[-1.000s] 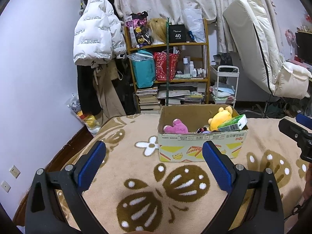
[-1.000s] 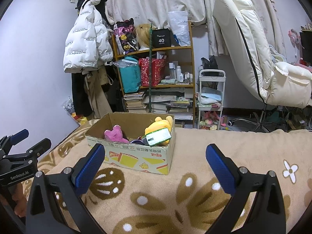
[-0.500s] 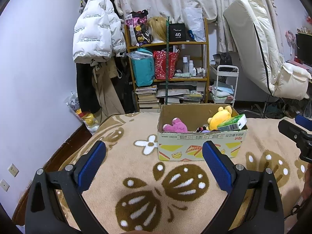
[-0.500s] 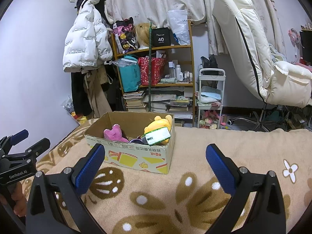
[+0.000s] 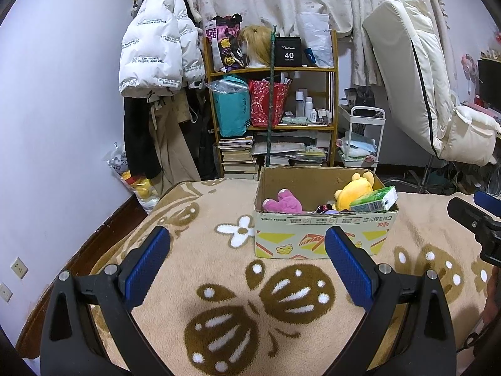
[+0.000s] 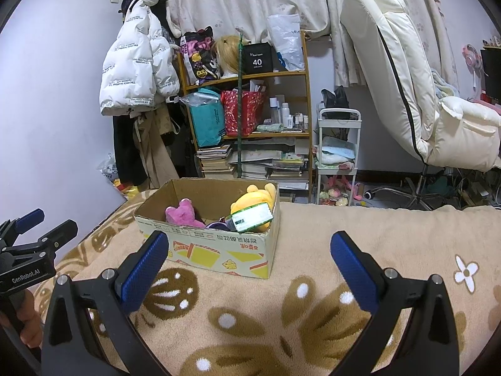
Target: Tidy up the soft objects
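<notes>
we read "genrobot.ai" on the body of the left tongs (image 6: 37, 235) at the left edge of the right wrist view, and "40" on a black box (image 5: 288, 52) on the top shelf in the upper middle of the frame. the white puffer jacket (image 5: 156, 53) hanging at upper left carries repeated lettering, too small for us to read surely. the cardboard box (image 5: 322, 235) has red printed characters along its front rim, upside down.

both tongs hover level above the patterned blanket (image 5: 225, 297), pointing toward the box. our left tongs (image 5: 247, 260) are spread wide with nothing between the blue pads (image 5: 147, 263); our right tongs (image 6: 249, 263) are spread wide too, holding nothing.

the soft things sit inside the box at mid-frame: a pink plush (image 5: 283, 202) on the left, a yellow plush (image 5: 353, 191) on the right, and a green tissue pack (image 5: 374, 200) leaning against it.

only the right wrist view shows fingers (image 6: 29, 316) gripping the left handle, at lower left.
</notes>
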Demonstrator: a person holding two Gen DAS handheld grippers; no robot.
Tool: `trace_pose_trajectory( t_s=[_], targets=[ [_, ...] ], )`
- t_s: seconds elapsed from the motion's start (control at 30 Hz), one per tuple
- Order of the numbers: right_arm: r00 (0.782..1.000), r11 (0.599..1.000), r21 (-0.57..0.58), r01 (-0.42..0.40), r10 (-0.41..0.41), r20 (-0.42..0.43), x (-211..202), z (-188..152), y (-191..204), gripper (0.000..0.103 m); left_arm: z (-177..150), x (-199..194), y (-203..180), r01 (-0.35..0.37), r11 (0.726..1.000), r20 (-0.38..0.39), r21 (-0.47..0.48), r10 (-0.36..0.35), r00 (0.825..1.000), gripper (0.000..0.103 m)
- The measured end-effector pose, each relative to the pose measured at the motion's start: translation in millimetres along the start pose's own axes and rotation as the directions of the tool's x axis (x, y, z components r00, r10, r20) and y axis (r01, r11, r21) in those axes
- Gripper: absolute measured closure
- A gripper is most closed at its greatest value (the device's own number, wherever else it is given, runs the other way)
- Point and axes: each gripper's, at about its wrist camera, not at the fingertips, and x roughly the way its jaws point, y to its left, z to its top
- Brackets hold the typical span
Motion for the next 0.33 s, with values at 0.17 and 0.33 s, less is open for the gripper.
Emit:
trace_pose_trajectory(
  t_s=[0.17,0.33],
  targets=[
    [1.0,1.0,0.0,0.002,-0.002,0.005,0.3,-1.3,-0.4,0.0,0.9,0.4,-0.1,0.0,1.0,-0.001,-0.002,0.0,1.0,0.005],
    [1.0,1.0,0.003,0.008,-0.008,0.006,1.3,-8.2,-3.9,0.0,0.9,-1.1,-2.2,-0.005,1.0,0.001,-0.012,0.005,1.0,0.005]
  ],
)
